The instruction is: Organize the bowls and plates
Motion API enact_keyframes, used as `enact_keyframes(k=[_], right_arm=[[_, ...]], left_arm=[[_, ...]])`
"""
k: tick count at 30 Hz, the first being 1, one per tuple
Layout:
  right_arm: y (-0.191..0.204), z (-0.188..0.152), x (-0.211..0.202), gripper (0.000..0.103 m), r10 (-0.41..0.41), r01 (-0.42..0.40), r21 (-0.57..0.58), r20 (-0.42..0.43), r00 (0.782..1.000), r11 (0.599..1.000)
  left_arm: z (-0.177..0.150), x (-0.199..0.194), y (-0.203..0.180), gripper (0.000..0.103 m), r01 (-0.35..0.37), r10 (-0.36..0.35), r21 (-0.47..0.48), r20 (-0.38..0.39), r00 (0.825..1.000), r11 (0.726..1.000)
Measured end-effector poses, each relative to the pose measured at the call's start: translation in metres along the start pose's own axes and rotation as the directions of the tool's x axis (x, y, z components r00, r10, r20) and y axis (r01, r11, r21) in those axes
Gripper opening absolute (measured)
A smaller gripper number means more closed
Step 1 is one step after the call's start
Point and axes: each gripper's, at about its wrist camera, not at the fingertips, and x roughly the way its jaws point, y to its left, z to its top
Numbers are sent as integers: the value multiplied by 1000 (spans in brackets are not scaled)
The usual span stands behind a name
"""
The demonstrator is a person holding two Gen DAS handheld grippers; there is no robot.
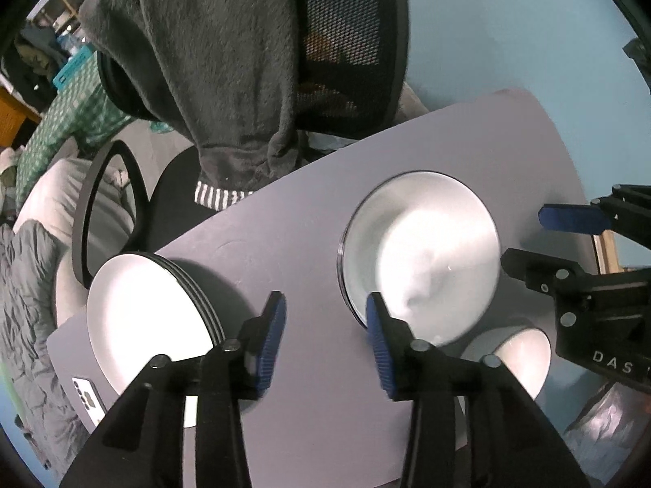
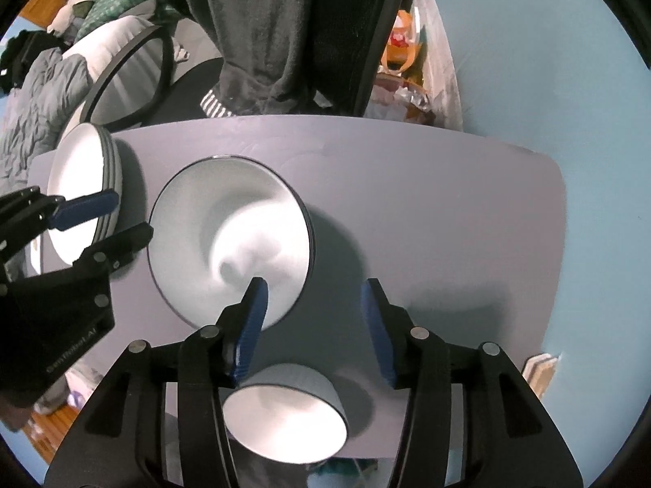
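Note:
A large white bowl (image 1: 423, 252) with a dark rim stands in the middle of the grey table (image 1: 305, 219); it also shows in the right wrist view (image 2: 228, 240). A stack of white plates (image 1: 142, 317) sits at the table's left edge, seen too in the right wrist view (image 2: 81, 199). A small white bowl (image 2: 285, 415) stands near the front edge, and shows in the left wrist view (image 1: 525, 354). My left gripper (image 1: 325, 341) is open above the table between plates and large bowl. My right gripper (image 2: 313, 325) is open above the small bowl, beside the large bowl.
A black mesh office chair (image 1: 350, 40) with a dark grey garment (image 1: 211, 65) draped over it stands behind the table. A phone (image 1: 87, 400) lies at the table's left front corner. Bedding (image 1: 28, 284) lies to the left. A blue wall is to the right.

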Motion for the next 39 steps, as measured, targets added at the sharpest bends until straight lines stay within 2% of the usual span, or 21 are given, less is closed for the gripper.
enact_keyframes(k=[7,13,25,31,39], right_arm=[[-4,-22,-17,49,25,-26,31,33,999,999],[-9,-48,-25,49,24,-28,79,49,998,996],[-24,-102,-21,49,5,-9,170,24,1000,985],[-28,-118,-13,49,11,-11,210,0,1000,978],[-35,-127,16,49,6,10,227,-69,998,974]], left_arm=[[-14,-21,-8,46,22,-24,56,34,999,998],[-27,-27,-17,50,55,-58,86,30,998,995],[-60,-19,-47,50,95,-90,179,-35,995,979],[-70,-10,-63,52,122,-106,211,-85,991,970],[-80,13,-82,53,130,-98,236,-145,985,963]])
